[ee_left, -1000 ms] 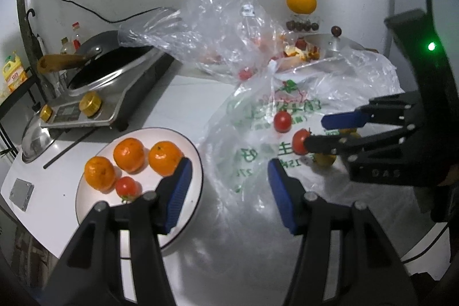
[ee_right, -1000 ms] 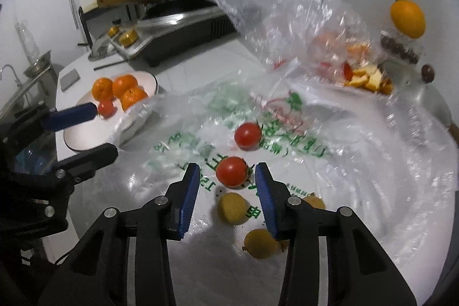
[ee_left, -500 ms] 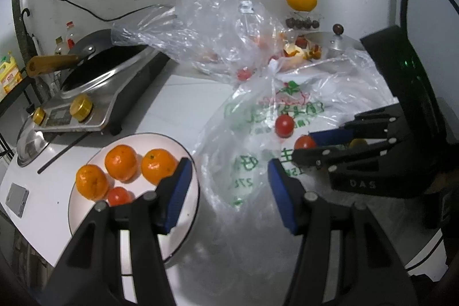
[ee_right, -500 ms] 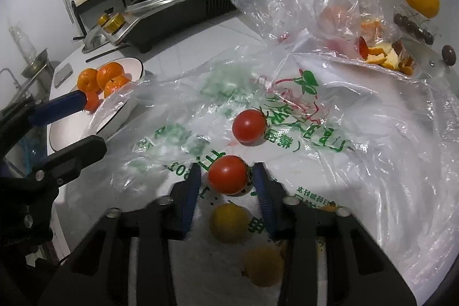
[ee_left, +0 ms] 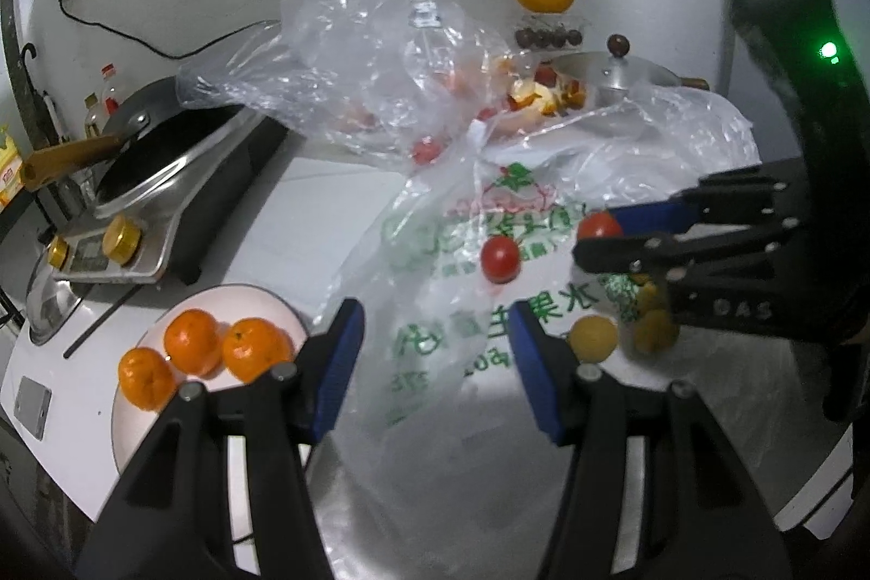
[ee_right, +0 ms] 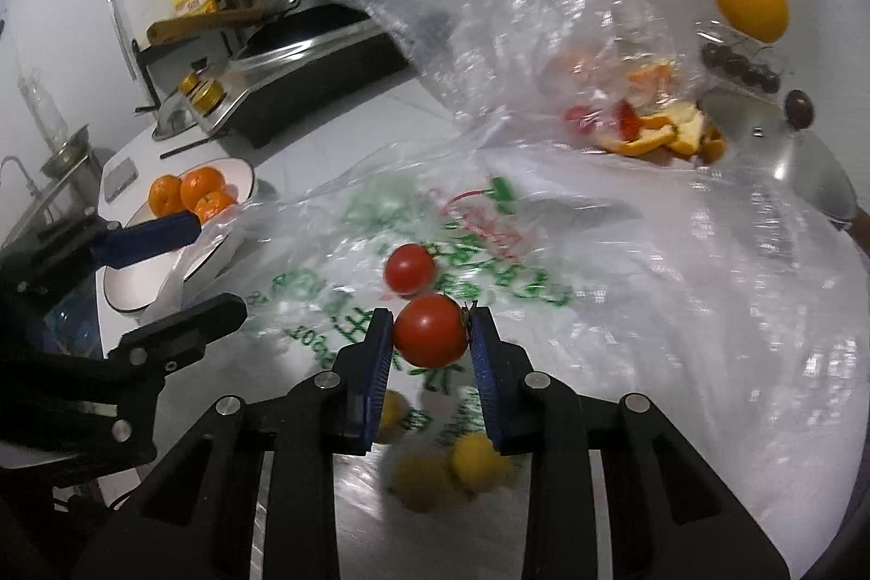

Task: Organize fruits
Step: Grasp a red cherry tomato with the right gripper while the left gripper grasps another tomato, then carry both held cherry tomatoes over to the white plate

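White counter (ee_right: 348, 129), right gripper (ee_right: 430, 335) clamping tomato (ee_right: 429, 329)

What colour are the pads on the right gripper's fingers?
Blue, on black fingers; the pads show best in the right wrist view, gripping the tomato.

Crinkled clear plastic bag (ee_left: 375, 36); glossy smooth tomato (ee_right: 430, 330).
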`<state>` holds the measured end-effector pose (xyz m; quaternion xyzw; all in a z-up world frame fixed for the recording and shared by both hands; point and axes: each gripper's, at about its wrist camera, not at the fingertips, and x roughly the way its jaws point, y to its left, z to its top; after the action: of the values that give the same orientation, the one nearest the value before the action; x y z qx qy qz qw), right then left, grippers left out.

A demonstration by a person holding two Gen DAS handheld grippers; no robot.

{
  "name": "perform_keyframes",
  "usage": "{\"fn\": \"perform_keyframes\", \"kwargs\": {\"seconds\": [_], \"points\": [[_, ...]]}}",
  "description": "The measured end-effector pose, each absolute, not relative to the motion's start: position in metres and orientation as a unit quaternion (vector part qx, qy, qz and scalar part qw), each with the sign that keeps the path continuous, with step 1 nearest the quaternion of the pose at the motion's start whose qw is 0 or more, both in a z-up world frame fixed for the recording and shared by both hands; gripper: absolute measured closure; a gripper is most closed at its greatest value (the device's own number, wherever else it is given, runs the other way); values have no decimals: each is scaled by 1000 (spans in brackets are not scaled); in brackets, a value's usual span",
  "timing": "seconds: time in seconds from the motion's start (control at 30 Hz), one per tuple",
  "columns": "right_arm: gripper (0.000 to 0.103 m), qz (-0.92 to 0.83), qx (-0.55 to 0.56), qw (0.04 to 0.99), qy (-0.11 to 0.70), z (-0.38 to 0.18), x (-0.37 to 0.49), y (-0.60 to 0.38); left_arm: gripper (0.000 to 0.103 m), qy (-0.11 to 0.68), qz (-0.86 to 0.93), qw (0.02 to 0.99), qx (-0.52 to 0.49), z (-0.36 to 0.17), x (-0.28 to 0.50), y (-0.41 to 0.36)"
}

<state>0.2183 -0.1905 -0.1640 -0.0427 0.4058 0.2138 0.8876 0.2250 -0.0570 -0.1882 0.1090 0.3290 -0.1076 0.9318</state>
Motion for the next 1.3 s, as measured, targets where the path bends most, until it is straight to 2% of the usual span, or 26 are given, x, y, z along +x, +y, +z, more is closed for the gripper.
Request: {"fn": "perform_keyframes", "kwargs": {"seconds": [0.37,1.03,1.07,1.1,1.17,1.23,1.3], "points": [[72,203,-28,905,374,-149,215,-227,46,347,-125,924,102,-198,253,-87],[72,212,-23,905,369,-153,219,-244,49,386,-131,907,108,-226,300,-107],[72,213,-24,904,369,-153,219,-243,51,387,-133,906,108,-227,301,-107],[72,212,-25,904,371,-154,219,-243,58,391,-136,904,106,-228,302,-107],[72,212,-26,904,371,-154,219,-243,64,399,-141,901,98,-229,307,-105],[72,212,-24,904,371,-154,219,-243,73,398,-142,901,100,-229,308,-105],[72,211,-26,904,371,-154,219,-243,74,397,-146,901,99,-229,308,-105]]}}
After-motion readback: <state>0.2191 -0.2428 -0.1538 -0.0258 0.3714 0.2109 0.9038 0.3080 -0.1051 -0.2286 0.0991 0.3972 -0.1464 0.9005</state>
